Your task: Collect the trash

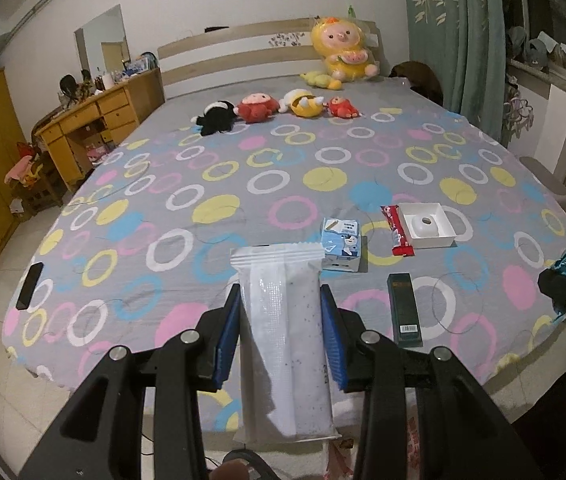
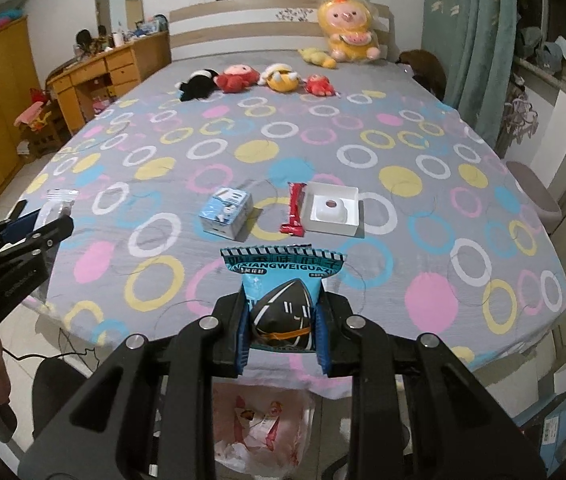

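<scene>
Right now each hand-held gripper is clamped on a piece of trash above the foot of the bed. The left hand-held gripper pinches a long white wrapper, translucent and speckled, with a crimped top seal, standing up between the blue pads. The right hand-held gripper is closed tight on a blue snack packet printed with a dark seed shape and white lettering.

Below them, on the tiled floor by the bed's edge, sits a pink plastic bag with crumpled wrappers inside.

Further out on the bedspread, grey with coloured rings and dots, lie a dark green box, a small blue-and-white carton, a red wrapper and, just beside it, a white tray holding a round white thing. A black phone rests near the left edge. Much of the bedspread between them is bare.

At the far end, plush toys line up before the headboard, with a big yellow doll leaning on it. A wooden desk crowds the left side, green curtains the right.
</scene>
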{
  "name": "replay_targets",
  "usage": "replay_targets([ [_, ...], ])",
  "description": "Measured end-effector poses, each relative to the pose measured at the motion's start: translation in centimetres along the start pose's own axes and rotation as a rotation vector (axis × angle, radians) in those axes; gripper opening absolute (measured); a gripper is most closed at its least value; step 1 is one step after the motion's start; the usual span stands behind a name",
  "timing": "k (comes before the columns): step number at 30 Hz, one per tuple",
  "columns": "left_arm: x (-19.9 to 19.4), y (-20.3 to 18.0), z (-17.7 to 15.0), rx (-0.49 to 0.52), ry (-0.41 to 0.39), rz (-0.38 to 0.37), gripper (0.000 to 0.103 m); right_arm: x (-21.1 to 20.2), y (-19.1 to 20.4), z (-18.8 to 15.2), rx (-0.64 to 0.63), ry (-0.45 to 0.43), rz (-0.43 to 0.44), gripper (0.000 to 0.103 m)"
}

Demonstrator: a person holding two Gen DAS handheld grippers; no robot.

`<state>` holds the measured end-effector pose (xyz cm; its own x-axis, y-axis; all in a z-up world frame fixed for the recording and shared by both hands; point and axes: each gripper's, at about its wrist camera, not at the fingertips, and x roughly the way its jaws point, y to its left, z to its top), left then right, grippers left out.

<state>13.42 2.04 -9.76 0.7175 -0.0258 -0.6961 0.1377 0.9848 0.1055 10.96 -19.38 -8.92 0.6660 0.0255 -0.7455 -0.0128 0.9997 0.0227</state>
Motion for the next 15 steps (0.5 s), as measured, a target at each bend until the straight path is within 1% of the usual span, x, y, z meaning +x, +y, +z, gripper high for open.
replay_targets([
  [7, -3.5, 0.1, -1.7, -0.007, -0.013, -0.002, 0.037, -4.2, 0.7, -1.1, -0.009, -0.050, 0.049, 0.025],
  [12, -5.4, -0.2, -3.0, -0.021, -0.016, -0.010, 0.037, -6.1, 0.8, -2.8, -0.015, -0.058, 0.072, 0.025],
  [15, -6.2, -0.5, -3.9, -0.019, -0.017, 0.001, 0.037, -6.4, 0.8, -3.9, -0.015, -0.052, 0.075, 0.025],
])
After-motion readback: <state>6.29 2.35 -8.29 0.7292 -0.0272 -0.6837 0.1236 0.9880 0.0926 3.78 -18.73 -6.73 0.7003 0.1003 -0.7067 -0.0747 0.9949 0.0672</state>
